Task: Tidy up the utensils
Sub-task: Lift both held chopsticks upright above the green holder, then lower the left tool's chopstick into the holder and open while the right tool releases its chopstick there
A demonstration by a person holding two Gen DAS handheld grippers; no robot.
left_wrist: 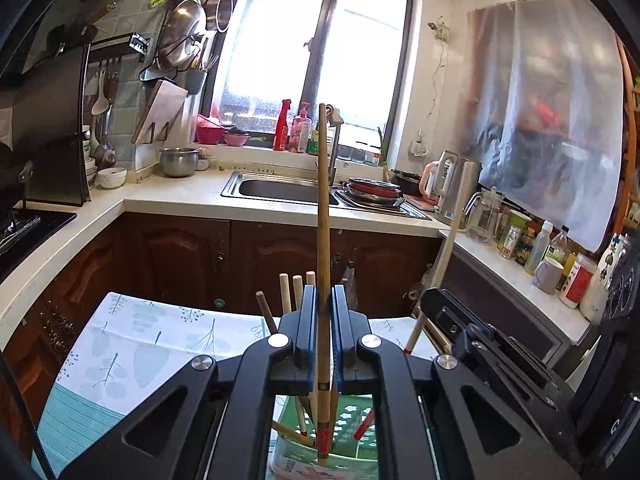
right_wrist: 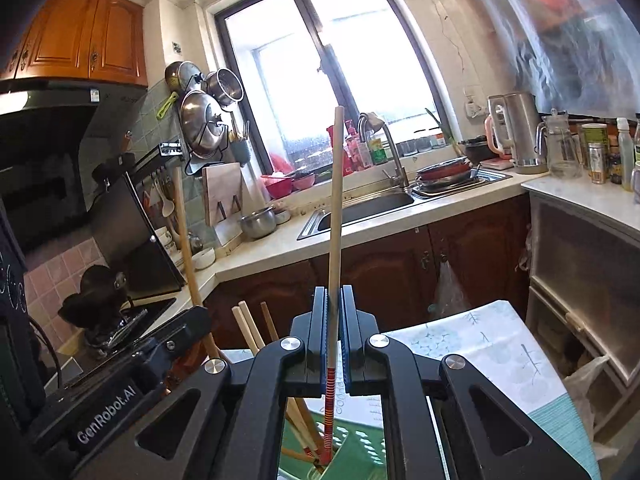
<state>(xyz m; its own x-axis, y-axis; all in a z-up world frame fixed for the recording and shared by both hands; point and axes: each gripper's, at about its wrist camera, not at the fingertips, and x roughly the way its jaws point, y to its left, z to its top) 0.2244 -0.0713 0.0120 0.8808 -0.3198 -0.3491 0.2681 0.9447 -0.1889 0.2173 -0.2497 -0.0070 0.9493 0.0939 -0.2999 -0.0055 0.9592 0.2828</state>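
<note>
— While both grippers point slightly downward, what are they carrying?

— Slim, round wooden sticks. The left gripper [left_wrist: 322, 300] has its jaws clamped on a darker brown chopstick [left_wrist: 322, 216] with a red patterned end, held upright. The right gripper [right_wrist: 333, 300] has its jaws clamped on a paler chopstick [right_wrist: 336, 200] with red-striped banding.

— Where do the lower tips sit?

— Over a green perforated plastic holder [right_wrist: 360, 440] on the desk's leaf-printed cloth [left_wrist: 132, 344], among other chopsticks [left_wrist: 286, 292] standing in it.
</note>
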